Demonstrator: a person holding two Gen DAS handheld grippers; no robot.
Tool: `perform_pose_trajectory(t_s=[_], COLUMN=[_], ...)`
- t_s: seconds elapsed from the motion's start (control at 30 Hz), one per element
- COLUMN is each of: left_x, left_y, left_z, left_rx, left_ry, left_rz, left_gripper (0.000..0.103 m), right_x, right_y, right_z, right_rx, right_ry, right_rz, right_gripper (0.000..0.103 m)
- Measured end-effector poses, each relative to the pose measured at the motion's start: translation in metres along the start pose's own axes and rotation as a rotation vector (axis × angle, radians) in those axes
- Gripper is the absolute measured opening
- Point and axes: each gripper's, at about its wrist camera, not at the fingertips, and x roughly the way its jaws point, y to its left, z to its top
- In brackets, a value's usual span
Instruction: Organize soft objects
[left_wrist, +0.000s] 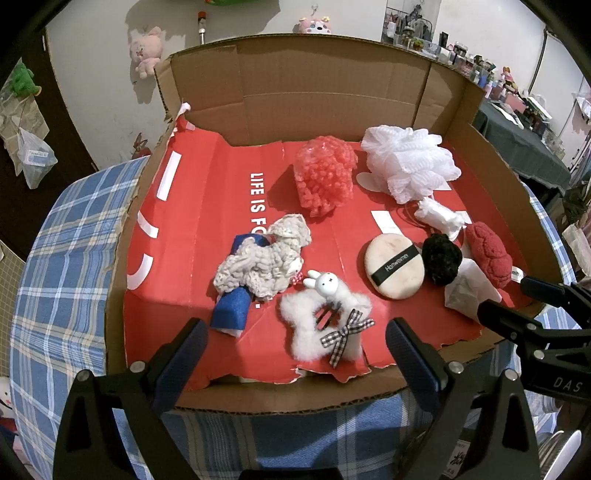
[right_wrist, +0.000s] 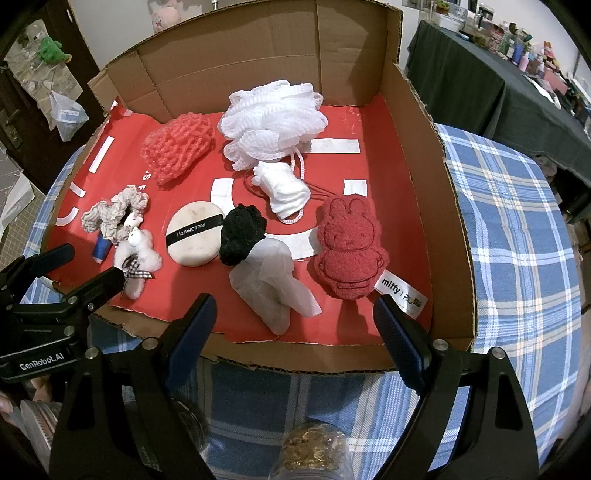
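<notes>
An open cardboard box (left_wrist: 295, 92) lined with red paper holds several soft objects. In the left wrist view: a white fluffy hair clip with a rabbit and check bow (left_wrist: 325, 325), a knitted scrunchie on a blue roll (left_wrist: 258, 266), a beige powder puff (left_wrist: 393, 267), a black pompom (left_wrist: 441, 260), a red mesh puff (left_wrist: 325, 173), a white bath pouf (left_wrist: 410, 162). My left gripper (left_wrist: 295, 350) is open and empty above the box's near edge. In the right wrist view: a red rabbit-shaped plush (right_wrist: 349, 247), a white gauzy bag (right_wrist: 273, 288). My right gripper (right_wrist: 293, 328) is open and empty at the near edge.
The box sits on a table with a blue plaid cloth (right_wrist: 517, 221). A small white cloth bundle (right_wrist: 284, 190) lies mid-box. A jar with gold contents (right_wrist: 314, 450) stands below my right gripper. A dark-covered table with clutter (right_wrist: 498, 81) is at the right.
</notes>
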Motion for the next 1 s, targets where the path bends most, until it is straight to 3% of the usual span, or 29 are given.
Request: perform_pose_trajectory(t_s=[1.0], left_x=[-0.0002], left_y=[-0.0007], left_z=[0.0003], left_rx=[-0.005], left_ry=[-0.006], left_rz=[-0.004], left_gripper=[0.099], right_x=[-0.0005], right_y=[0.0001], right_z=[-0.0007], right_rx=[0.0], right_ry=[-0.008], right_rz=[0.001], right_gripper=[0.087])
